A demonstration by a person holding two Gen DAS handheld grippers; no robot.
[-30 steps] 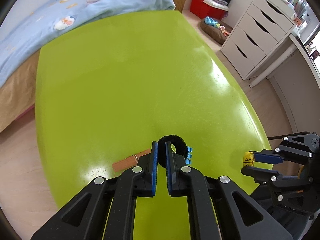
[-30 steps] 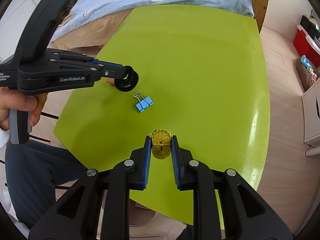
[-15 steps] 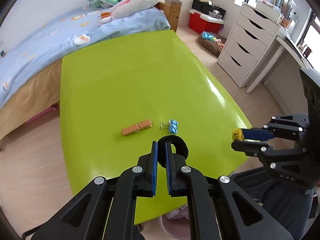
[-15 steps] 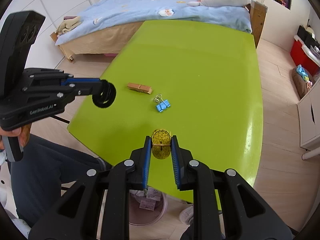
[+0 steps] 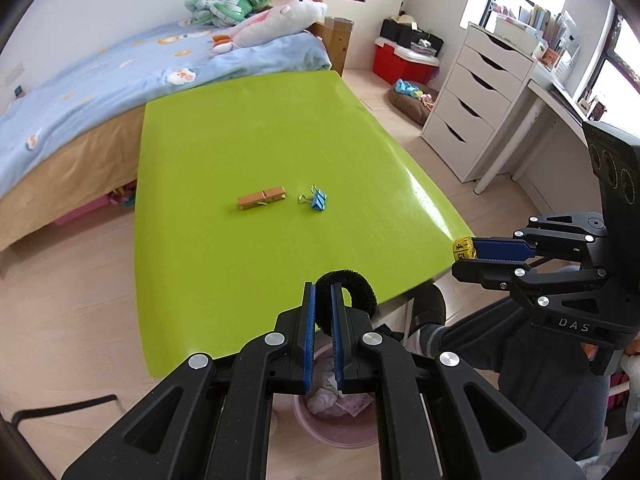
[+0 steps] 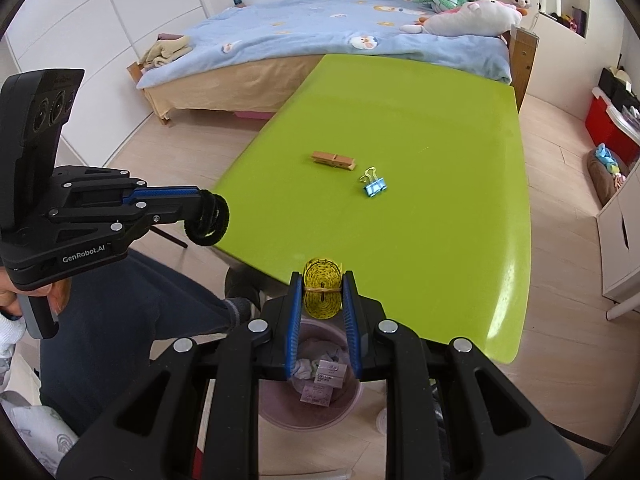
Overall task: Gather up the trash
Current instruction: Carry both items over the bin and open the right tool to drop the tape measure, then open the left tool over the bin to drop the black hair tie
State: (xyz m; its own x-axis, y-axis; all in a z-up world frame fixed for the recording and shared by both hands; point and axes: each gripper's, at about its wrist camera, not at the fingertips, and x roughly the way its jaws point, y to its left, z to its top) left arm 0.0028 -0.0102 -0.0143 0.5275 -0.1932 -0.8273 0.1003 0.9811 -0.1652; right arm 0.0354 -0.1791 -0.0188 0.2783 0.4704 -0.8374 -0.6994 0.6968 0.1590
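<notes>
Bed (image 5: 100, 92) with blue cover at left, behind green table (image 5: 240, 152). Clothespin (image 5: 262, 199), binder clip (image 5: 318, 201) lie mid-table. Left gripper (image 5: 324, 300) clamps black fuzzy ring (image 5: 354, 286); right gripper (image 6: 323, 292) clamps yellow tape roll (image 6: 322, 294), both over pink bin (image 6: 312, 400). White drawers (image 5: 476, 96) at right.

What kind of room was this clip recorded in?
Most likely a child's bedroom at home: a bed with a blue cartoon-print cover, plush toys piled at its head, and a white drawer unit by the window. The work happens at a green table.
</notes>
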